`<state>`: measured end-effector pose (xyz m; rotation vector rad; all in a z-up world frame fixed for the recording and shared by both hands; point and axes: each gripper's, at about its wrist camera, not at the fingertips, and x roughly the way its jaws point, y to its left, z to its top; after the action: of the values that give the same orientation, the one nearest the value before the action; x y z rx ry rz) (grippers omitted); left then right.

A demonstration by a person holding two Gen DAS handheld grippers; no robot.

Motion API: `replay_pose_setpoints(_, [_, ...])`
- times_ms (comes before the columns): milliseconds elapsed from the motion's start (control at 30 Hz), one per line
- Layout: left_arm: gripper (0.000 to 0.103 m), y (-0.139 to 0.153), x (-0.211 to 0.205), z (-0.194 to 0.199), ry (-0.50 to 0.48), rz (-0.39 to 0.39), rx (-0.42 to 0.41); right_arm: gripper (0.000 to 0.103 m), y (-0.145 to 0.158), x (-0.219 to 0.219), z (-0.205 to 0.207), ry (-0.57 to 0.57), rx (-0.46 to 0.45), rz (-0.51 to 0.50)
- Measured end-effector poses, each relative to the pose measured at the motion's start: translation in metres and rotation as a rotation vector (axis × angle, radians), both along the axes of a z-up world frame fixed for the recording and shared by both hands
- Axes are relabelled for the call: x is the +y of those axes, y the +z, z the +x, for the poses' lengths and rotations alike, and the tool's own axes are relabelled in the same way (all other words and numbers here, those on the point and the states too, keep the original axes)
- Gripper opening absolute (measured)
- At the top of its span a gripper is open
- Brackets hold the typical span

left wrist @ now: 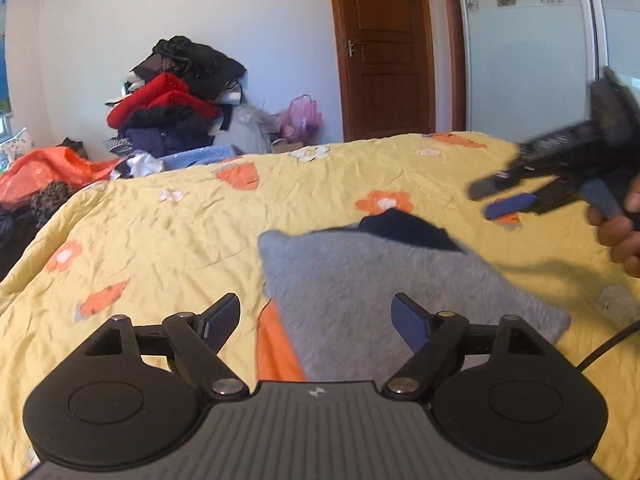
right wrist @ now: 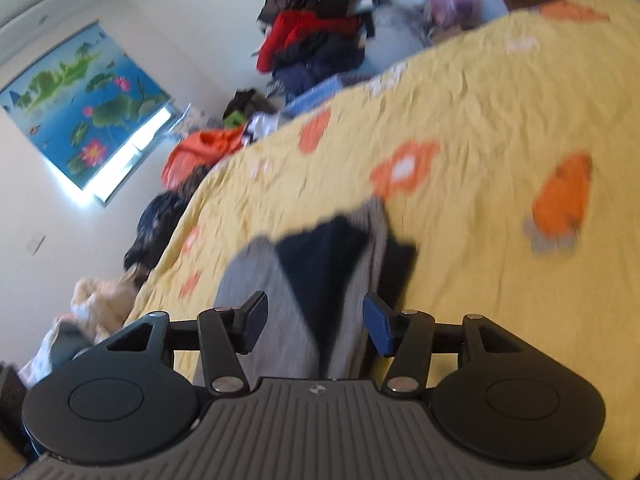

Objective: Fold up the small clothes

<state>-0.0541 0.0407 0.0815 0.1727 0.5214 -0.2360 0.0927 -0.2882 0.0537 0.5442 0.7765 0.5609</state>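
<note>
A small grey garment point(left wrist: 372, 292) with a dark navy part point(left wrist: 404, 228) at its far end lies folded on the yellow flowered bedspread point(left wrist: 160, 248). My left gripper point(left wrist: 316, 320) hovers over its near end, jaws wide open, nothing between the pads. In the left wrist view my right gripper point(left wrist: 500, 196) hangs blurred above the bed at the right, held by a hand point(left wrist: 620, 236), its fingers parted. The right wrist view shows the same grey and navy garment point(right wrist: 320, 272) below my right gripper point(right wrist: 316, 324), which is open and off the cloth.
A tall pile of dark and red clothes point(left wrist: 176, 96) stands beyond the bed's far edge. An orange bag point(left wrist: 52, 168) and more clothes lie at the left. A wooden door point(left wrist: 384, 48) and a wardrobe point(left wrist: 532, 48) close off the back right. A cable point(left wrist: 608, 344) crosses the bed at the right.
</note>
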Motion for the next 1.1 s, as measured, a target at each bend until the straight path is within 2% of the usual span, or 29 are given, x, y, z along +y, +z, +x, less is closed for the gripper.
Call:
replay_pose_setpoints(67, [0.083,-0.01,-0.013,0.009,-0.026,-0.004,0.025,0.058,0.001,0.014,0.028,0.016,-0.006,-0.009])
replay_pose_setpoints(133, [0.083,-0.024,-0.028,0.014,-0.04,0.028,0.046,0.058,-0.004,0.03,0.052,0.03,0.009,-0.044])
replay_pose_setpoints(233, [0.083,-0.044,-0.041,0.014,-0.052,0.073,0.054,0.058,-0.019,0.061,0.081,0.076,0.057,-0.137])
replay_pose_setpoints(300, [0.083,-0.052,-0.042,0.014,-0.059,0.073,0.079,0.057,-0.033,0.077,0.092,0.107,0.098,-0.187])
replay_pose_setpoints(367, [0.083,-0.057,-0.041,0.012,-0.061,0.073,0.09,0.015,-0.036,0.086,0.093,0.129,0.066,-0.214])
replay_pose_setpoints(467, [0.083,-0.058,-0.039,0.014,-0.075,0.042,0.101,0.012,-0.022,0.08,0.09,0.123,-0.039,-0.234])
replay_pose_setpoints(567, [0.087,-0.069,-0.043,0.025,-0.082,0.013,0.126,0.01,-0.043,0.059,0.105,0.06,0.032,-0.257])
replay_pose_setpoints(633, [0.088,-0.072,-0.045,0.029,-0.068,0.013,0.131,0.011,-0.049,0.053,0.099,0.043,0.028,-0.213])
replay_pose_setpoints(700, [0.088,-0.066,-0.042,0.026,-0.07,-0.003,0.135,0.024,-0.043,0.056,0.088,0.041,0.016,-0.212])
replay_pose_setpoints(733, [0.088,-0.062,-0.039,0.024,-0.071,-0.011,0.13,0.034,-0.037,0.056,0.081,0.032,0.007,-0.214])
replay_pose_setpoints(767, [0.088,-0.057,-0.036,0.021,-0.069,-0.014,0.118,0.038,-0.03,0.054,0.07,0.033,-0.01,-0.204])
replay_pose_setpoints(833, [0.088,-0.051,-0.028,0.014,-0.074,-0.004,0.097,0.041,-0.016,0.047,0.048,0.049,-0.046,-0.157])
replay_pose_setpoints(900, [0.088,-0.047,-0.023,0.004,-0.088,0.02,0.085,0.046,-0.008,0.045,0.026,0.099,-0.03,-0.119])
replay_pose_setpoints(1000, [0.088,-0.047,-0.02,-0.013,-0.127,0.087,0.071,0.047,-0.005,0.046,-0.006,0.167,-0.012,-0.143])
replay_pose_setpoints(1100, [0.088,-0.052,-0.017,-0.03,-0.162,0.146,0.072,0.047,-0.01,0.043,-0.024,0.17,0.011,-0.179])
